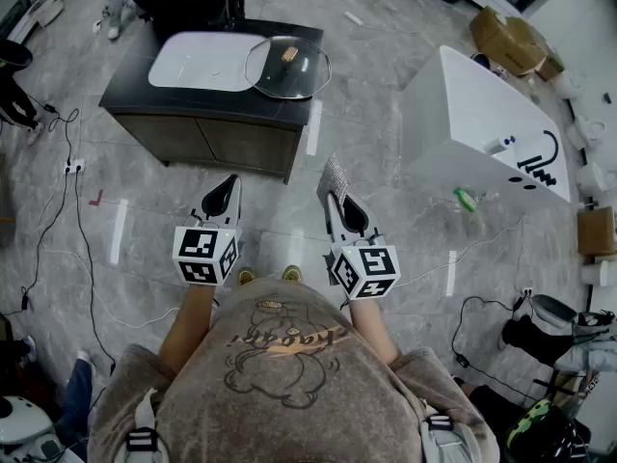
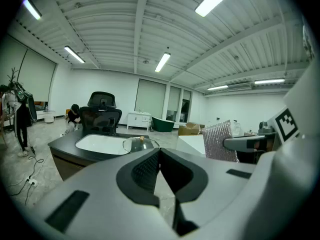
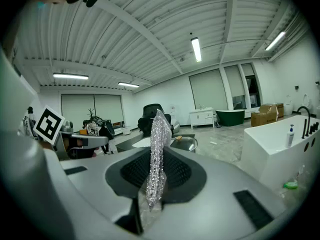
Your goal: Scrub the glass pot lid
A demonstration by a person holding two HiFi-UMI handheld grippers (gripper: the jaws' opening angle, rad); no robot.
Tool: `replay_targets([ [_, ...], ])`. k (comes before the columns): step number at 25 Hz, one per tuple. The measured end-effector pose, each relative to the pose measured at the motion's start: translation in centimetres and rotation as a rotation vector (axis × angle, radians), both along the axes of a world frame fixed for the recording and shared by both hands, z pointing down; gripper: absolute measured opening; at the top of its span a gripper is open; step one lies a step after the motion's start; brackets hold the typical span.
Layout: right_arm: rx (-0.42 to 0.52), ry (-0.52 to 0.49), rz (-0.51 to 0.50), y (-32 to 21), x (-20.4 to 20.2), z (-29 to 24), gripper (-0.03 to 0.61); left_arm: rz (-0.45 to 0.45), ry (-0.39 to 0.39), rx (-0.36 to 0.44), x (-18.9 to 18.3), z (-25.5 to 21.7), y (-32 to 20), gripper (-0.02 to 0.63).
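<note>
The glass pot lid (image 1: 287,66) with a tan knob lies flat on the dark cabinet top (image 1: 135,93), at the right edge of a white basin (image 1: 198,62). It shows small in the left gripper view (image 2: 140,144) and behind the scrubber in the right gripper view (image 3: 184,143). My right gripper (image 1: 333,197) is shut on a silver mesh scrubbing pad (image 1: 334,177), which stands upright between the jaws (image 3: 157,159). My left gripper (image 1: 228,187) is shut and holds nothing (image 2: 159,156). Both are held over the floor, well short of the cabinet.
A white bathtub (image 1: 482,123) with a black faucet (image 1: 540,159) stands at the right. A black office chair (image 2: 102,115) sits behind the cabinet. Cables (image 1: 77,220) trail over the floor at the left, and cardboard boxes (image 1: 511,37) lie at the far right.
</note>
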State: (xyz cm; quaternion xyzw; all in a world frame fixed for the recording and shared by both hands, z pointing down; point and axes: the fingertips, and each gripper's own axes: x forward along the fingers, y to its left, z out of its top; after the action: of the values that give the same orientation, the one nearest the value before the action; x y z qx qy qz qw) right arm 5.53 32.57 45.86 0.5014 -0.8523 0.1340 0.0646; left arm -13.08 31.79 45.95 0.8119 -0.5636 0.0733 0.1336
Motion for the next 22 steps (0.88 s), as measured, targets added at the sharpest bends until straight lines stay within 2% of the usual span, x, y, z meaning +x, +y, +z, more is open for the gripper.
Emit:
replay_targets([
  [8, 0.000, -0.041, -0.025, 0.0, 0.7, 0.0, 0.080, -0.015, -0.007, -0.011, 0.9, 0.2, 0.0, 0.017],
  [16, 0.000, -0.056, -0.081, 0.6, 3.9, 0.9, 0.081, -0.076, 0.000, -0.005, 2.4, 0.8, 0.6, 0.017],
  [22, 0.000, -0.052, -0.088, -0.8, 5.4, 1.6, 0.081, -0.096, 0.001, 0.007, 3.1, 1.0, -1.1, 0.017],
])
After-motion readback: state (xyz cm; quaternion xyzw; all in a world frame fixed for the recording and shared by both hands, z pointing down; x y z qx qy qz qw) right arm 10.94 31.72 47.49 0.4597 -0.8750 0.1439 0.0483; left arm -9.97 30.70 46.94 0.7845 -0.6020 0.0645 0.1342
